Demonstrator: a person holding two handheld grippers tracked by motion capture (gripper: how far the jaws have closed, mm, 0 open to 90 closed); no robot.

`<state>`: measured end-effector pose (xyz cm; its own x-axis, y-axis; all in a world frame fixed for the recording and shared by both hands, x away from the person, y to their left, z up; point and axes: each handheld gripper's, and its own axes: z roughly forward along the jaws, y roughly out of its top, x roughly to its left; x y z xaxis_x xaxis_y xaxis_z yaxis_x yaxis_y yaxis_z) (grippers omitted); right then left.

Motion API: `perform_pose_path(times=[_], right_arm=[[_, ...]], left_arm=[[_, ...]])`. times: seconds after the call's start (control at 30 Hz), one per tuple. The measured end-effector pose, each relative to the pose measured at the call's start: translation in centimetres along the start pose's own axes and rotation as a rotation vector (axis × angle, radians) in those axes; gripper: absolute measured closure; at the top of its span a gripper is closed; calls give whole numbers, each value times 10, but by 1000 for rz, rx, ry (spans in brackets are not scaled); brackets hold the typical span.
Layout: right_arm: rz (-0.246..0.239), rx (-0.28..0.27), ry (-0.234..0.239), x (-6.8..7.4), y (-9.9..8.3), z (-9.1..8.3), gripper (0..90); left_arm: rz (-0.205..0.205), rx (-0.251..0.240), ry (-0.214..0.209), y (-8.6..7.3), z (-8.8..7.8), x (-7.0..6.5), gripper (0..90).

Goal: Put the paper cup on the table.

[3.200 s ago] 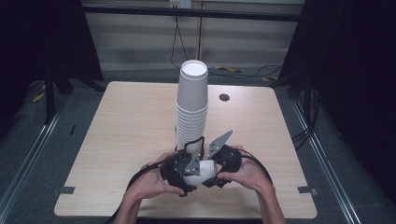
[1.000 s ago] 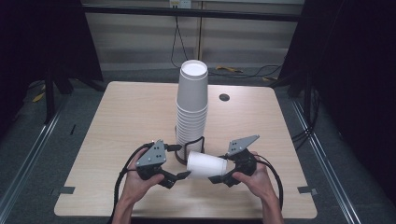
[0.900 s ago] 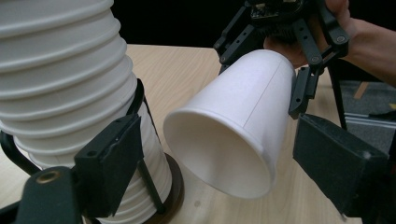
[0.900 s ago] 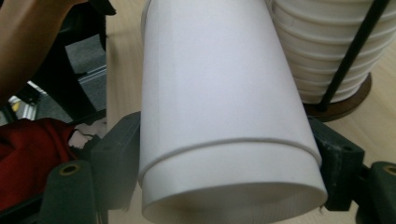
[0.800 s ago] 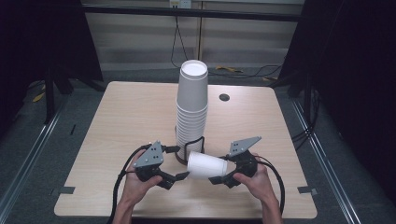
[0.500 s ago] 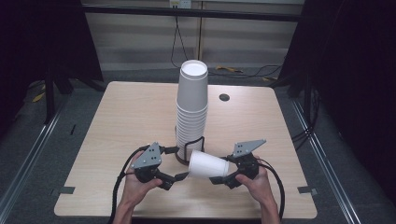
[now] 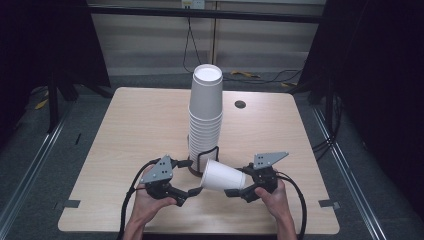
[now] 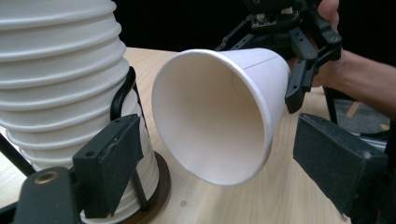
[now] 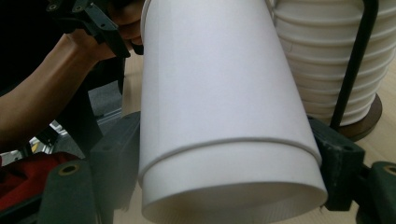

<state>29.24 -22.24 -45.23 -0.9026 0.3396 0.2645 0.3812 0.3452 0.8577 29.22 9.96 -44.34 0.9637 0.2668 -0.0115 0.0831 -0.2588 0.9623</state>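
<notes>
A single white paper cup (image 7: 222,175) lies on its side in the air just above the table, with my right gripper (image 7: 239,181) shut on its narrow bottom end. The right gripper view has the cup (image 9: 219,102) wedged between the pads (image 9: 116,163). Its open mouth (image 8: 210,116) faces my left gripper (image 7: 189,177), which stands open a short way off, its pads (image 8: 112,163) apart and holding nothing. Just behind both grippers rises a tall stack of white cups (image 7: 205,115), upside down.
The stack stands in a black wire holder (image 7: 207,152) on a dark round base (image 8: 156,196) near the front middle of the wooden table (image 7: 140,125). A small black grommet (image 7: 240,104) sits at the back right. Cables trail from both grippers toward the front edge.
Three seconds ago both grippers were close together around the cup. The left one has since drawn away to the left, and the right one has drifted slightly right with the cup.
</notes>
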Motion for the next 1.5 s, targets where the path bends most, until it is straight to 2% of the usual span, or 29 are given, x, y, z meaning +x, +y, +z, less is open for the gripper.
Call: perform_pose_path(times=[0.17,0.3,0.43,0.63,0.73,0.77,0.83,0.9,1.07,1.23,1.4,1.5], right_arm=[[3,-41,22,-1,-4,1,233],[5,-69,35,-2,-8,0,233],[-6,-80,47,-2,-9,2,234],[-16,-96,62,-1,-9,5,234],[-19,-94,66,-1,-9,6,234],[-21,-91,68,-1,-9,6,234],[-25,-90,65,-1,-9,6,234],[-30,-88,68,0,-8,6,234],[-41,-76,71,1,-7,8,234],[-47,-69,79,1,-6,9,234],[-53,-66,90,1,-6,10,233],[-56,-67,96,1,-5,10,233]], left_arm=[[-8,-5,-1,-1,2,-1,156],[-11,-16,-18,-2,4,-1,156],[-32,-29,-38,-3,6,0,154],[-53,-22,-33,-7,10,4,150],[-41,-16,-53,-6,14,6,134],[-35,-8,-45,-5,15,7,118],[-40,4,-34,-4,17,8,44],[-38,3,-49,-3,20,10,0],[-52,11,-89,-4,26,11,0],[-60,-2,-121,-4,30,10,24],[-51,2,-137,-3,35,10,15],[-62,4,-151,-4,38,10,10]])
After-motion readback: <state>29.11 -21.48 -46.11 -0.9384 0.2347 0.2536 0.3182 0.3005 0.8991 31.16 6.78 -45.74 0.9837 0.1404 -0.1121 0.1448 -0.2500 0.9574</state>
